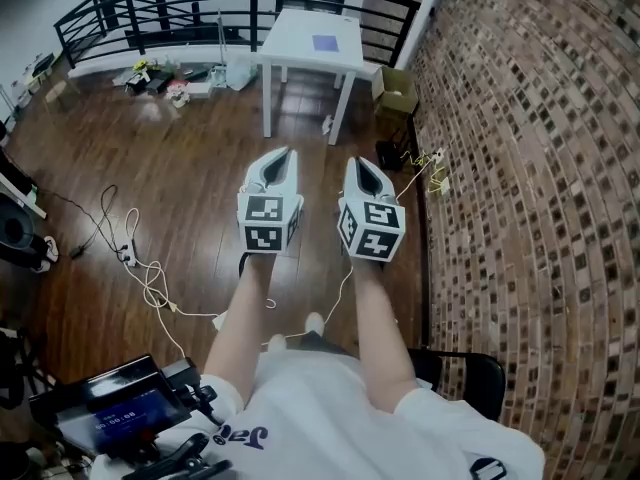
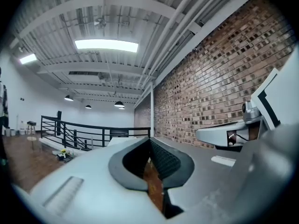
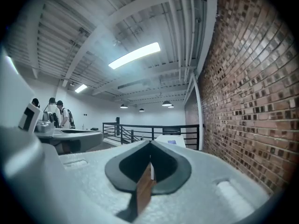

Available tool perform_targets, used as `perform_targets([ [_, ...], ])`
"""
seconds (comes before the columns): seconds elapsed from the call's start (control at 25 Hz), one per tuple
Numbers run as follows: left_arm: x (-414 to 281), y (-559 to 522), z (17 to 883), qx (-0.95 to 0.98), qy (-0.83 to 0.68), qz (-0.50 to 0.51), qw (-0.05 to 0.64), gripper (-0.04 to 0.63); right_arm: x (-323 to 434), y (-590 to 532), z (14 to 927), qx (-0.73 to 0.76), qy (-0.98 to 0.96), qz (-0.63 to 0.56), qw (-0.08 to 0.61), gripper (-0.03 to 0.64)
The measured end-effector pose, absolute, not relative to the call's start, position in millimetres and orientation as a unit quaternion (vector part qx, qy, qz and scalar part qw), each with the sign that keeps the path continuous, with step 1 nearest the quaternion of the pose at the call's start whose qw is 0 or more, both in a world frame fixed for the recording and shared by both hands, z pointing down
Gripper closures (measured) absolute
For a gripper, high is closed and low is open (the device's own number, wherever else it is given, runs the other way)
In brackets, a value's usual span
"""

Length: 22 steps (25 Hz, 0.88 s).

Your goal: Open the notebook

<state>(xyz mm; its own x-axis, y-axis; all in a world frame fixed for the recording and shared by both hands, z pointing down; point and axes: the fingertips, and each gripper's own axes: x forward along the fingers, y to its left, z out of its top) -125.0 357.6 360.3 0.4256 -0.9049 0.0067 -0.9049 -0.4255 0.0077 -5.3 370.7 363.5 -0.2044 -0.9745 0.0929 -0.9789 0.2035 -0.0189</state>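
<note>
Loft room, dark wood floor, brick wall along the right side, black railing at the far end. White table stands in front of the railing, just beside the wall.

Person stands well short of the table, both forearms out and level. Left gripper and right gripper sit side by side, noses aimed at the table. Both gripper views show the jaws pressed together with nothing between them, only floor showing through the slot.

Task item: the only candidate I see is a small purple-blue patch lying flat near the middle-right of the tabletop. I take it as the notebook, not confirmed. It also shows as a tiny purple spot in the right gripper view, dead ahead over the jaw tips.

Key relation: it's straight ahead and well apart from both grippers, roughly on the line between them. Neither hand is clearly nearer; the right one maybe lines up slightly better. So the coming move looks like an approach, not a grasp.

Can't resolve:
- the patch looks about square, so long axis, spine side and opening edge are unreadable
- closed or open, too small to tell
- left gripper view catches the table edge only

Loose cable runs across the floor to the left.
</note>
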Motion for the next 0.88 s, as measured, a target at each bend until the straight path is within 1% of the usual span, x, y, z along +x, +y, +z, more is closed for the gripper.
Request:
perform_targets([
  [0.12,-115.2,341.2,352.4,0.837,-0.547,0.003,-0.005,0.577,8.9,348.3,359.4,0.629,-0.776,0.028,0.032,0.631],
  [0.32,-99.4,312.0,348.9,0.831,-0.557,0.003,-0.013,0.577,20.8,317.5,344.0,0.615,-0.787,-0.038,0.031,0.632],
  [0.48,-74.9,284.4,352.1,0.836,-0.549,0.004,-0.002,0.577,34.4,288.8,349.7,0.598,-0.800,-0.029,0.027,0.630],
  [0.68,-59.4,263.3,346.5,0.831,-0.557,0.000,-0.016,0.577,53.6,264.0,344.1,0.591,-0.807,-0.009,-0.012,0.632],
  [0.88,-63.9,252.9,369.5,0.830,-0.557,0.025,0.008,0.577,39.0,246.5,357.2,0.568,-0.823,0.002,0.005,0.631],
])
